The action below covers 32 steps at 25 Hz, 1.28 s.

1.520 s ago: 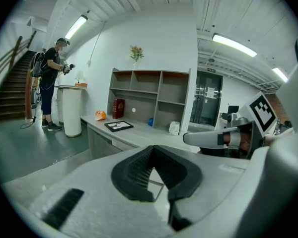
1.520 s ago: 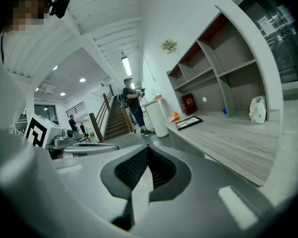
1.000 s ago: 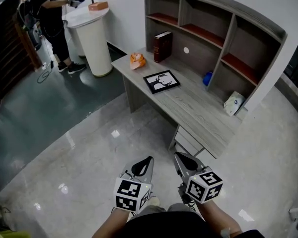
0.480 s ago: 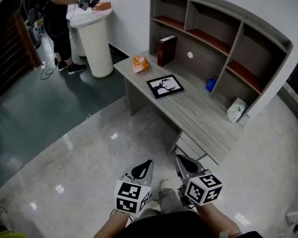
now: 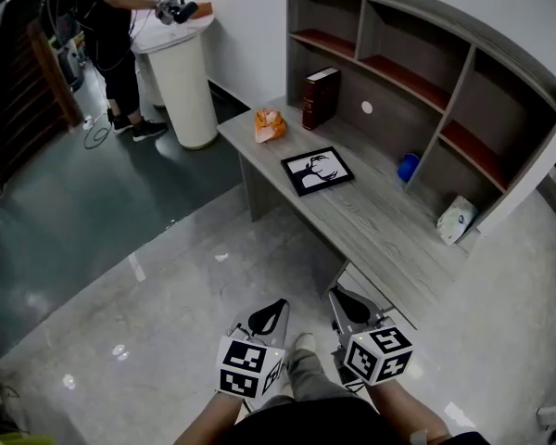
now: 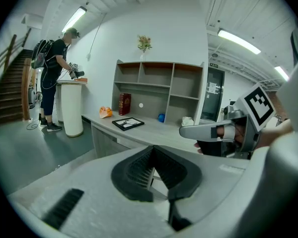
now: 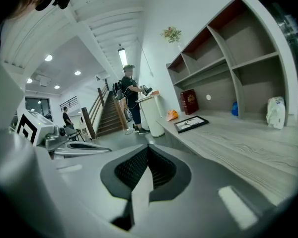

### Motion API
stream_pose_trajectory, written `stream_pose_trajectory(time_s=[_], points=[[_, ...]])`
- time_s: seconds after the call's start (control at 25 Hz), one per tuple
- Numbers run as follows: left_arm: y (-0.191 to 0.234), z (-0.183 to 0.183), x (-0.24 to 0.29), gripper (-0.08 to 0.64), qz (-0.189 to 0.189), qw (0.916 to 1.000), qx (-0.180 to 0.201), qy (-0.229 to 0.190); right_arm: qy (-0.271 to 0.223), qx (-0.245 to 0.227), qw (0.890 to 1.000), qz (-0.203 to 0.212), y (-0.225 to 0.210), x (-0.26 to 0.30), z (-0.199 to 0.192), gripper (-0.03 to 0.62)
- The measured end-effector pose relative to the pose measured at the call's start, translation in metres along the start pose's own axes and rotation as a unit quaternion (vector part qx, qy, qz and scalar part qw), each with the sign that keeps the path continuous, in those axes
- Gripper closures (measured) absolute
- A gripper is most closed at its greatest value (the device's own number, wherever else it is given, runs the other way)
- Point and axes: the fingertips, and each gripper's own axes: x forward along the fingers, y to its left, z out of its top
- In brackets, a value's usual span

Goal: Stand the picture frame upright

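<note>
The black picture frame (image 5: 317, 171) lies flat, face up, on the grey wooden desk (image 5: 389, 235); it also shows small in the left gripper view (image 6: 128, 123) and the right gripper view (image 7: 191, 123). My left gripper (image 5: 276, 306) and right gripper (image 5: 338, 298) hang side by side over the shiny floor, well short of the desk's front edge. Both are shut with nothing between their jaws. In the left gripper view the right gripper (image 6: 186, 131) shows at the right.
A dark red book (image 5: 321, 97) stands at the back of the desk, next to an orange object (image 5: 270, 124). A blue object (image 5: 408, 167) and a white packet (image 5: 456, 219) sit by the shelf unit (image 5: 417, 58). A person (image 5: 107, 26) works at a white pedestal (image 5: 181, 72) far left.
The desk and frame have shifted right and slightly down in the head view as I come closer. Both grippers stay shut and side by side.
</note>
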Motion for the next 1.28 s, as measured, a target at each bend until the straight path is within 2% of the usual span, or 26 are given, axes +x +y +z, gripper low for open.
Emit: stream_pose_trajectory(time_s=[0.12, 0.56, 1.28], points=[[0.010, 0.007, 0.015, 0.560, 0.002, 1.0000, 0.006, 0.006, 0.003, 0.017, 1.000, 0.008, -0.009, 0.018, 0.007, 0.594], [0.040, 0.036, 0.070, 0.560, -0.005, 0.9998, 0.008, 0.015, 0.013, 0.032, 0.999, 0.009, -0.047, 0.065, 0.034, 0.594], [0.072, 0.073, 0.144, 0.560, -0.009, 0.9994, 0.027, 0.018, 0.012, 0.032, 0.999, 0.008, -0.096, 0.124, 0.062, 0.594]])
